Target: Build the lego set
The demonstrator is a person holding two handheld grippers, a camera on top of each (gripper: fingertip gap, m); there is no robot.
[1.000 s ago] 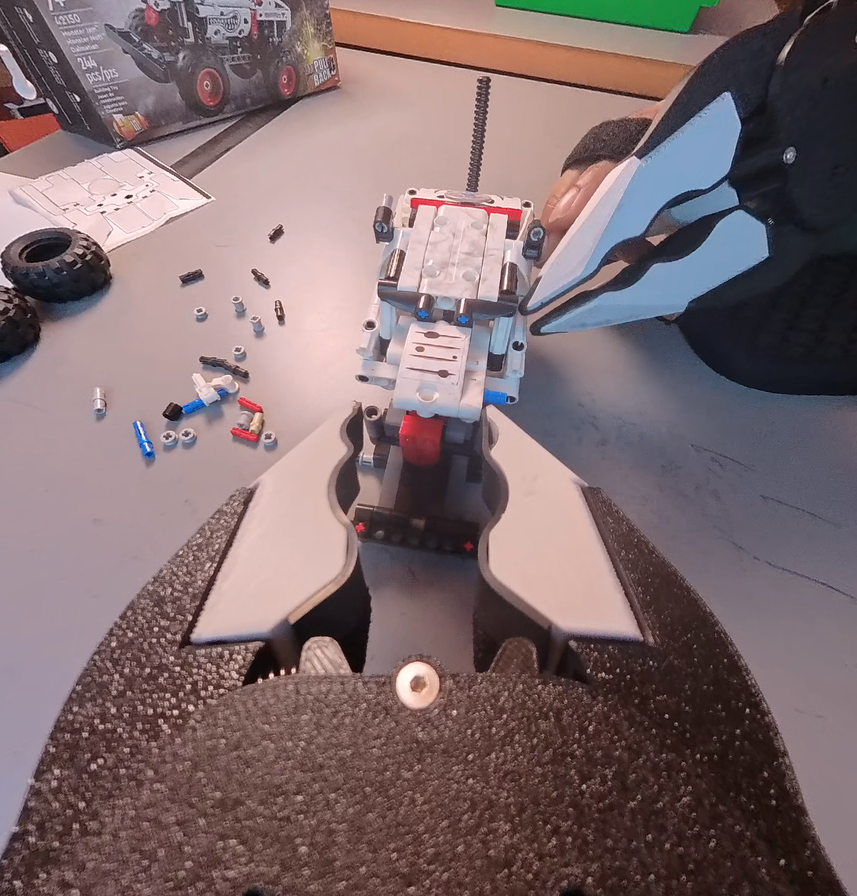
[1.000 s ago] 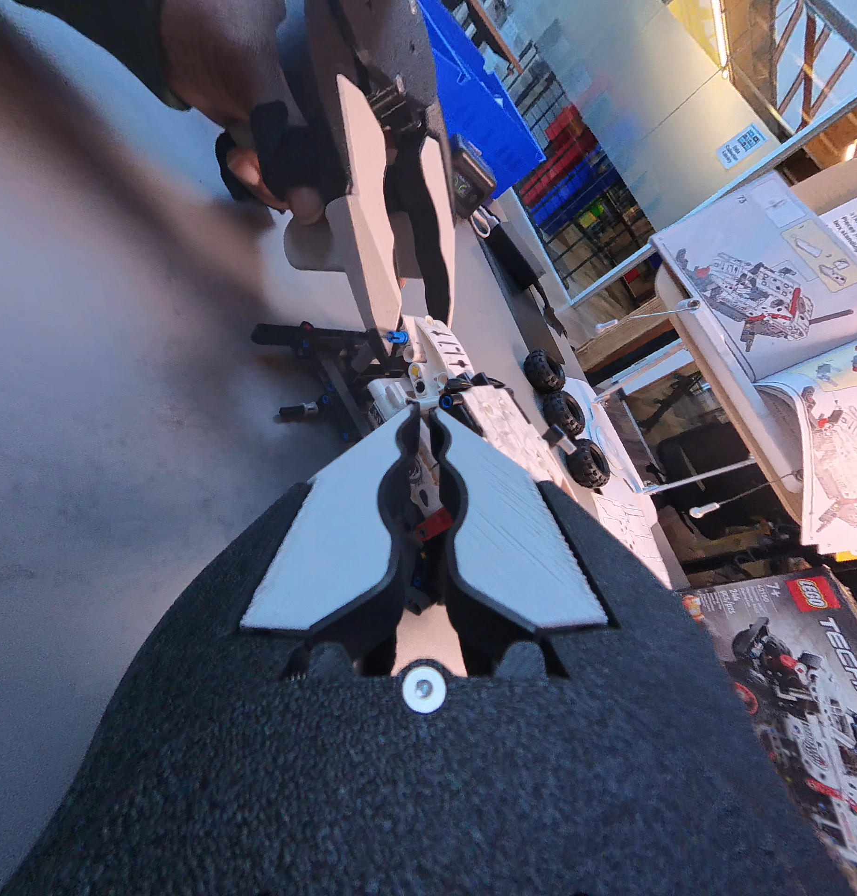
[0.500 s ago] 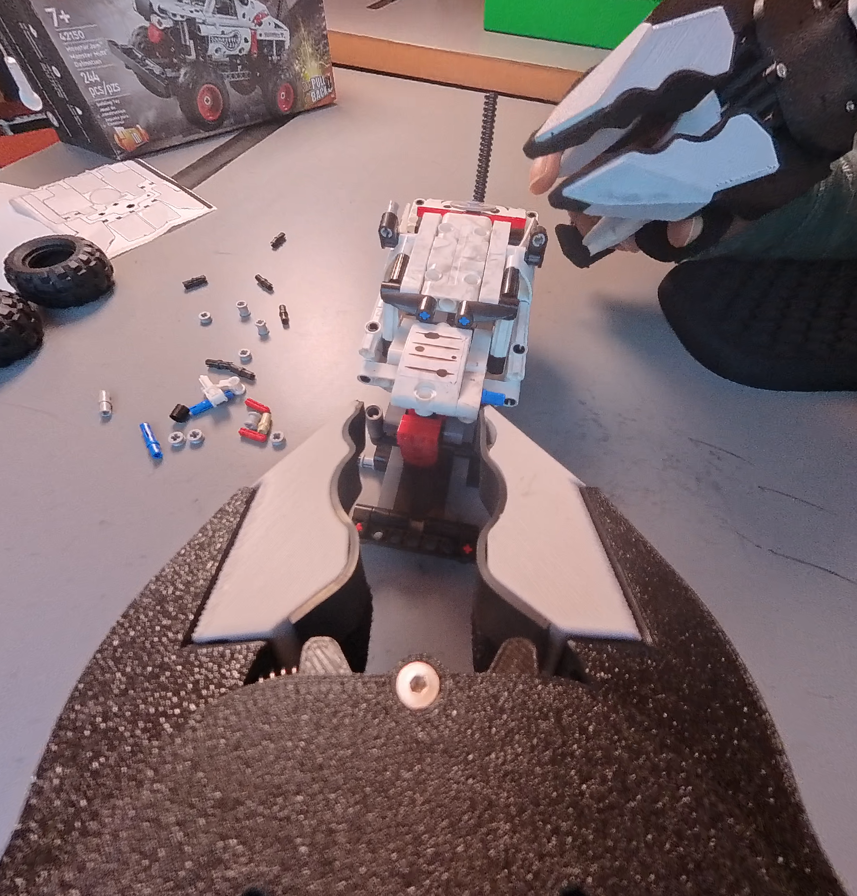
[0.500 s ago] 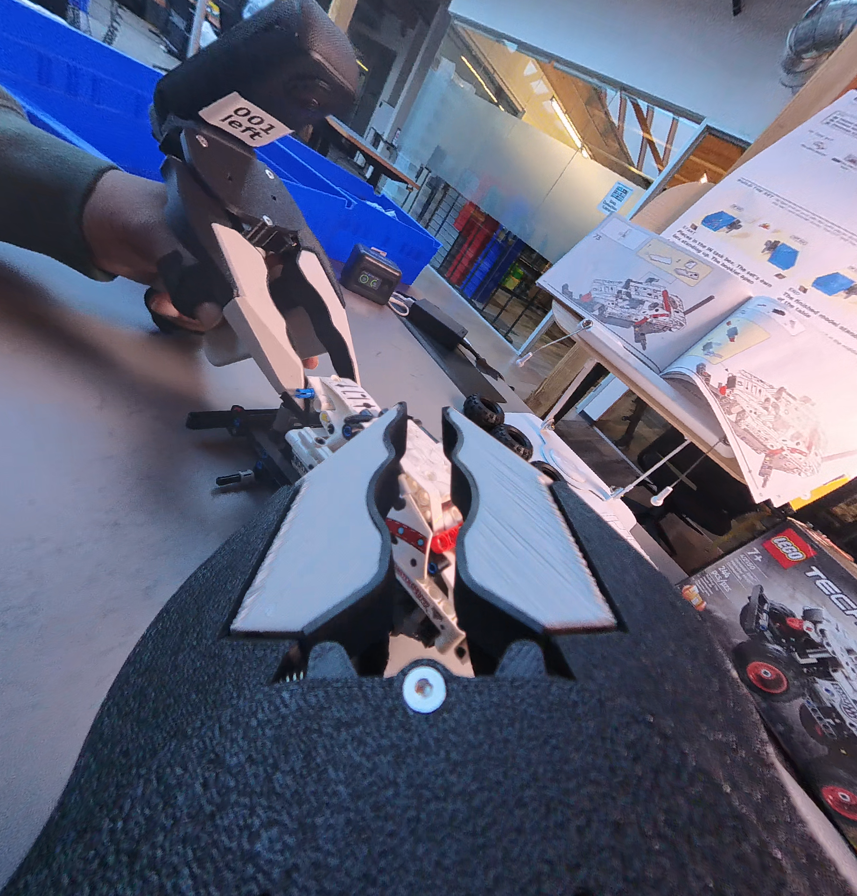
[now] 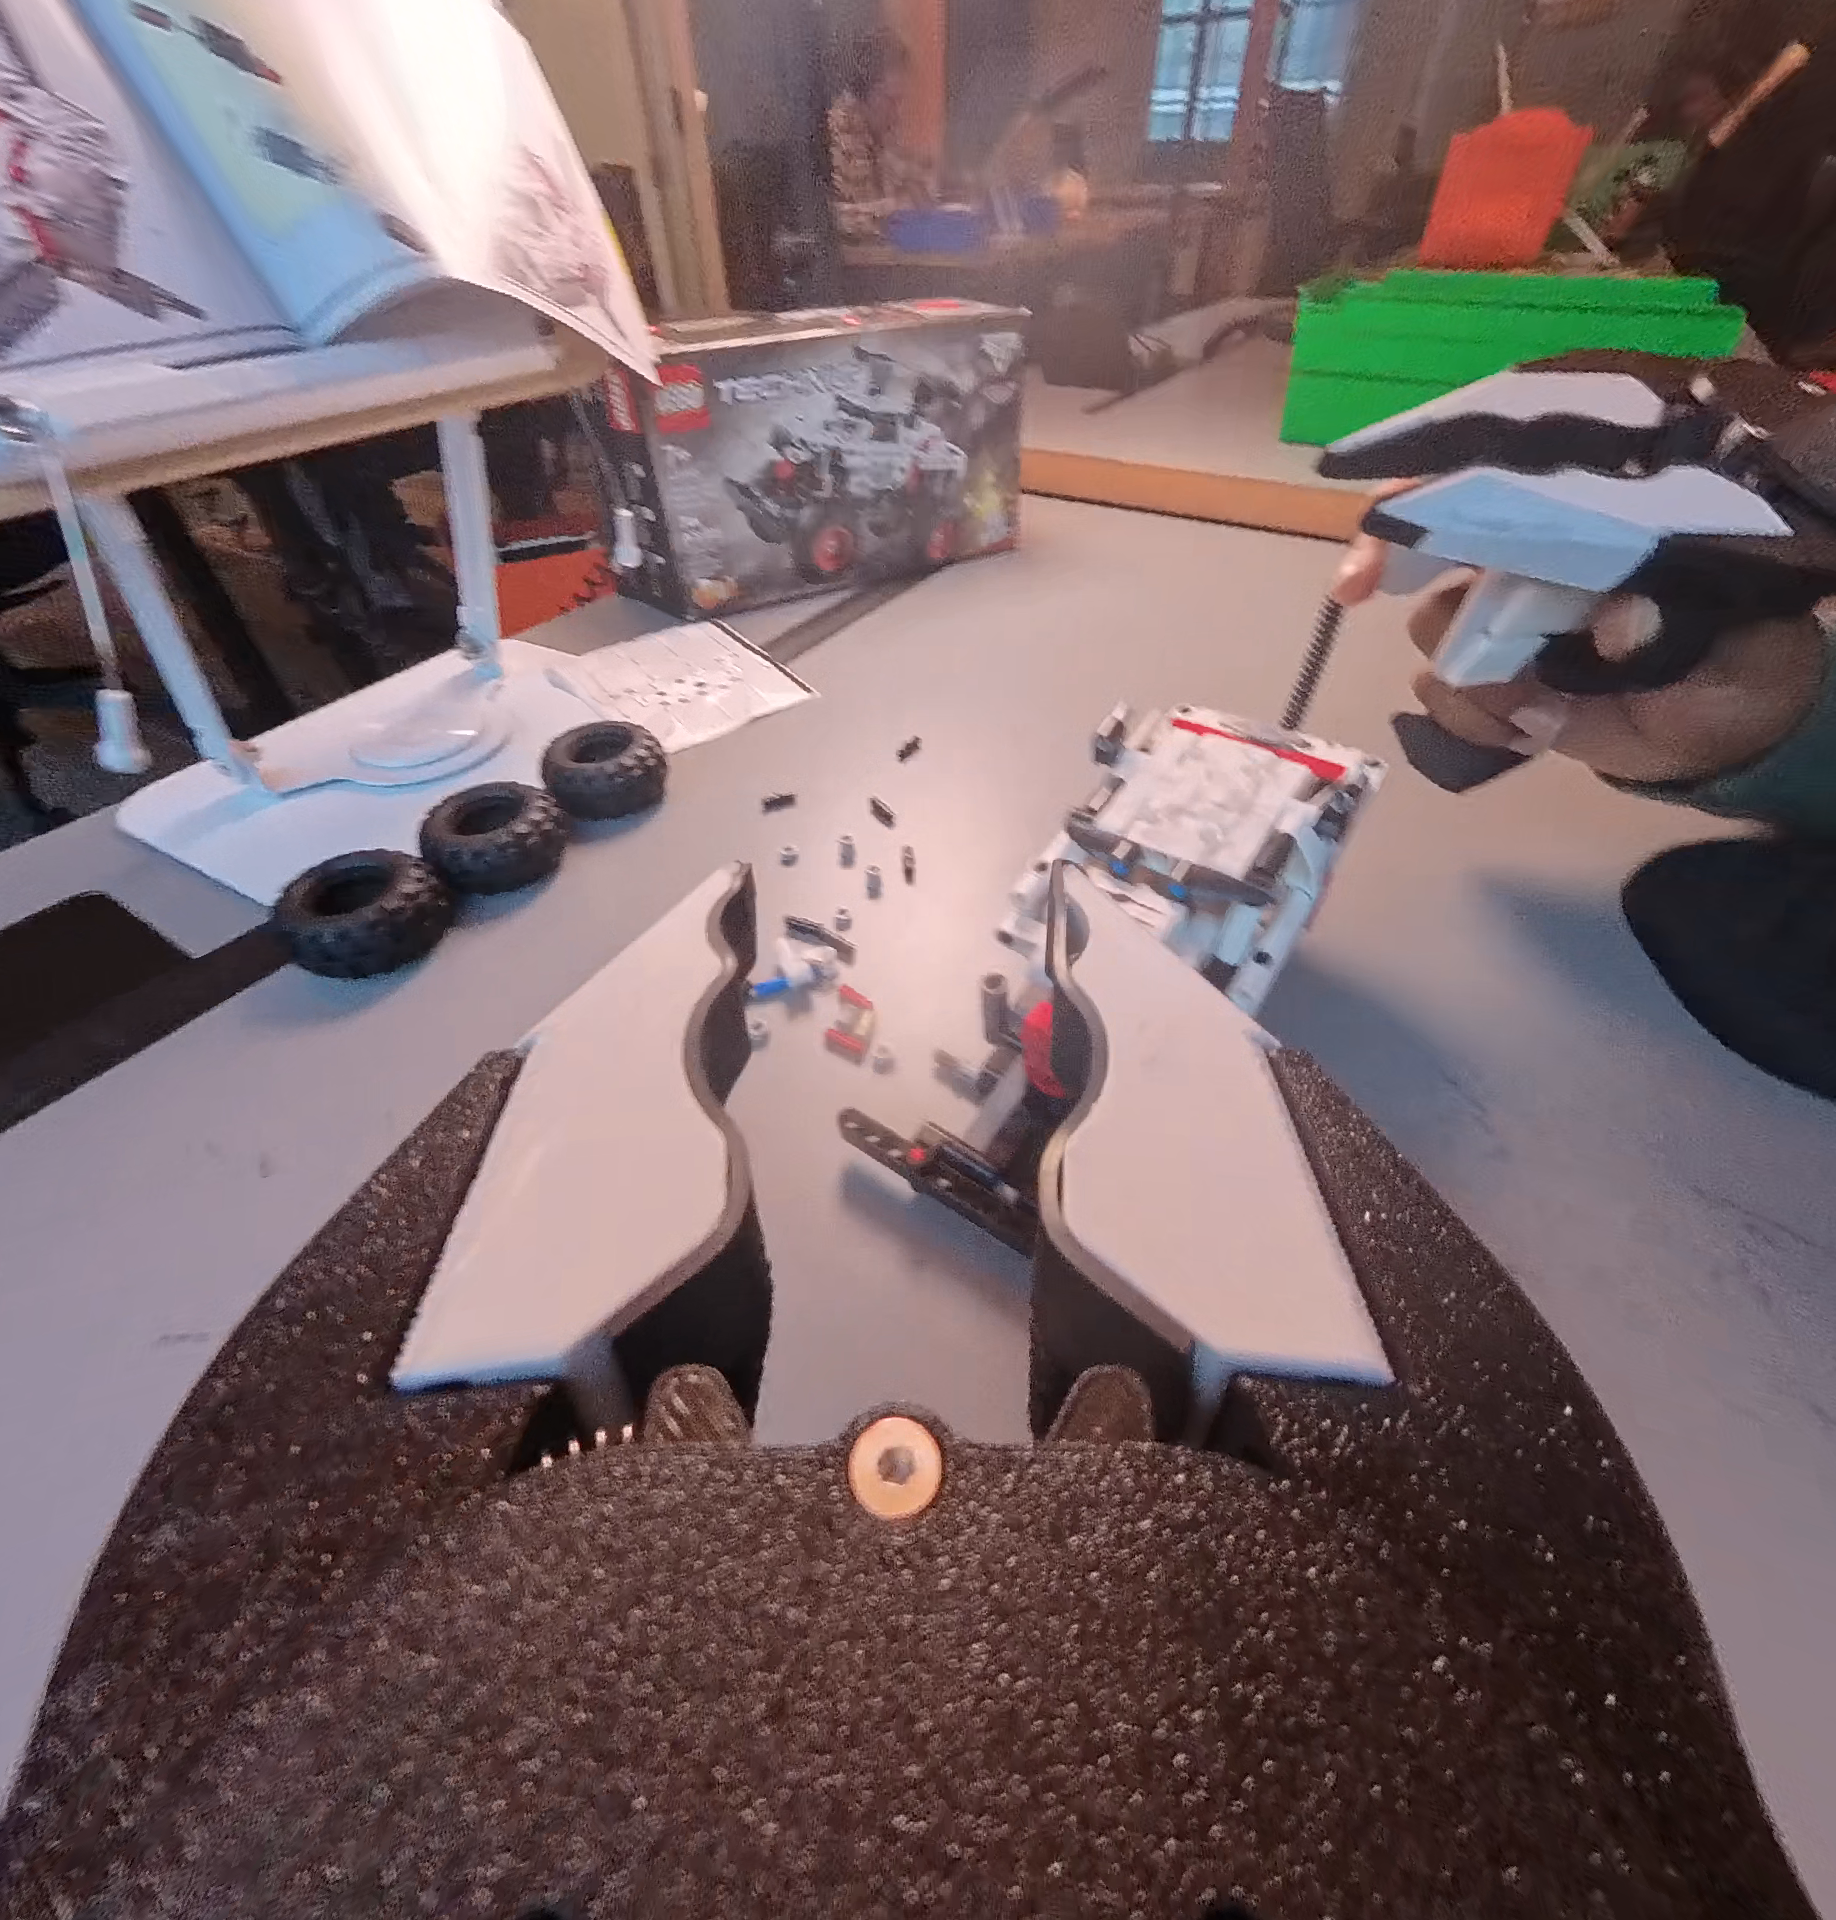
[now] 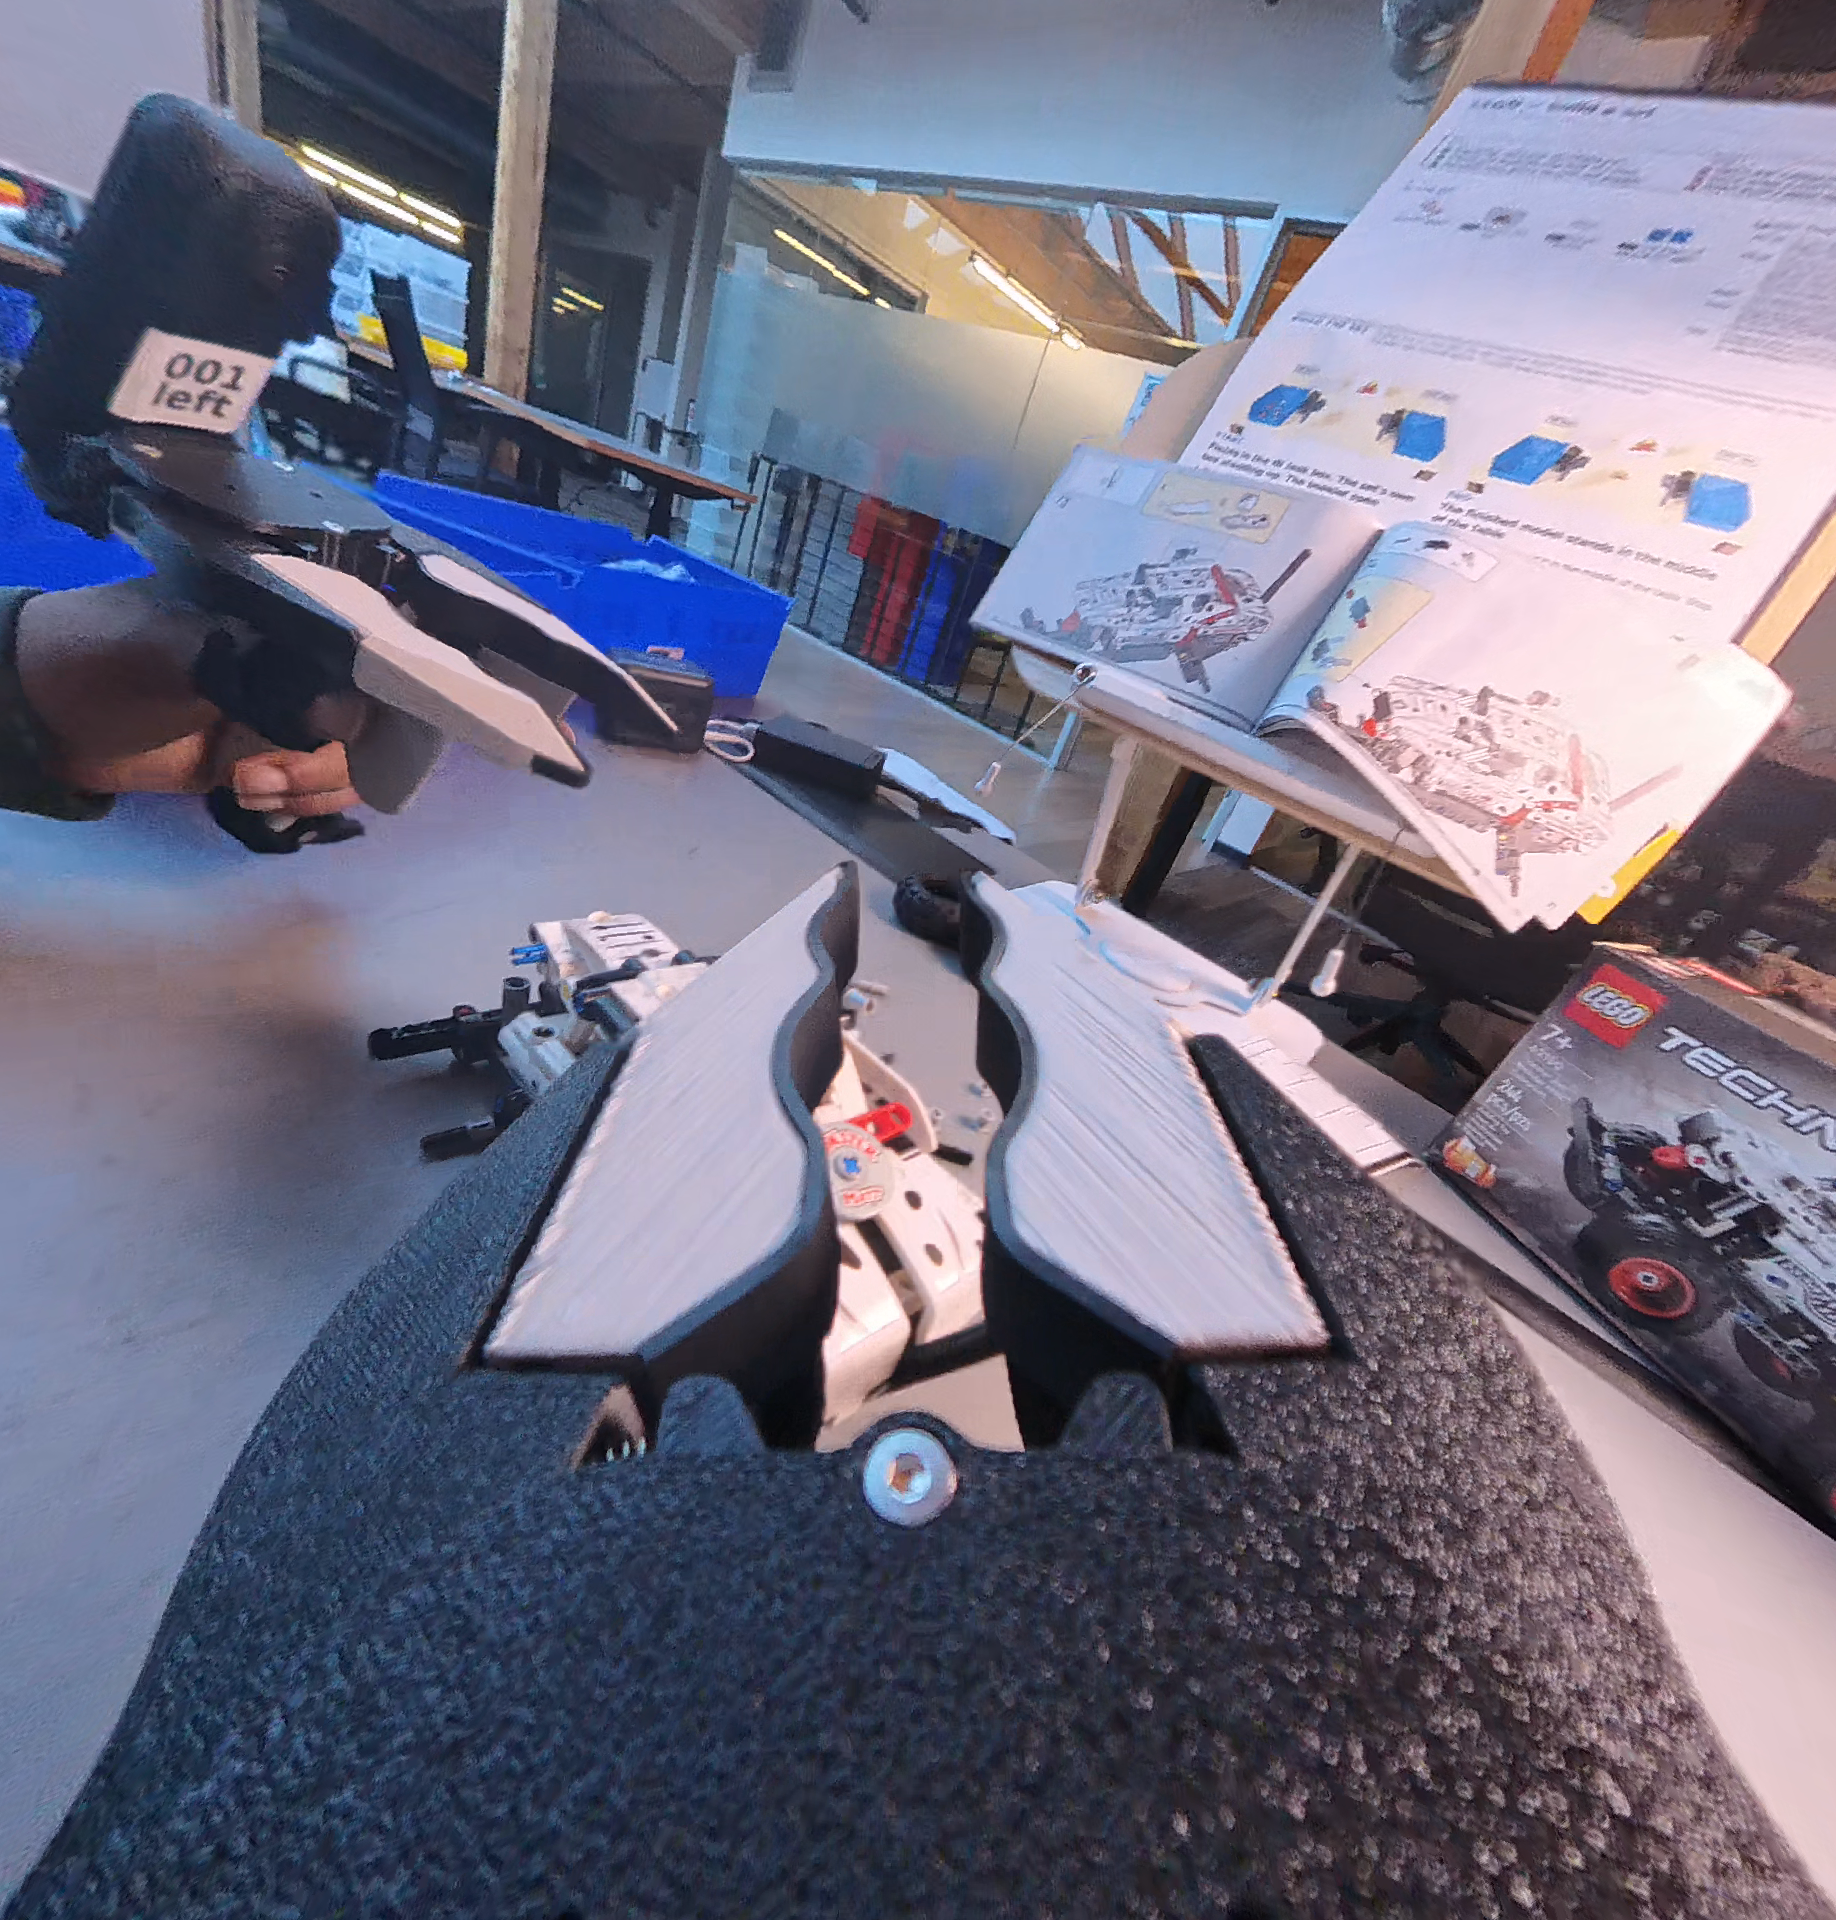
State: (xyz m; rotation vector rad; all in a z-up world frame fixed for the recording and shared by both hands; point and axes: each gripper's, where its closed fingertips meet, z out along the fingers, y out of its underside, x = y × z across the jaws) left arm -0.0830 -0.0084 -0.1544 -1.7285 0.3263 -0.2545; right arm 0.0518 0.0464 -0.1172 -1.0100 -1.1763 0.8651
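Grey tabletop (image 5: 1516, 1195) is being used as the work surface, with shelving and blue bins blurred behind it. Above it the left gripper (image 5: 898, 914) is being held off the surface, its fingers spread wide with nothing between them. Just ahead of its right finger the white lego truck body (image 5: 1205, 821) is being left lying on the table, a black chassis beam (image 5: 935, 1153) showing in the gap between the fingers. Loose small parts (image 5: 841, 935) are being kept ahead of the fingertips, and three black tyres (image 5: 478, 842) farther to the left. Beyond them the set's box (image 5: 820, 457) and an open instruction booklet (image 6: 1413, 665) on a stand are being displayed. Ahead and to the right, the right gripper (image 6: 909, 894) is being held over the truck's rear end, its fingers parted to a moderate gap and clasping nothing.
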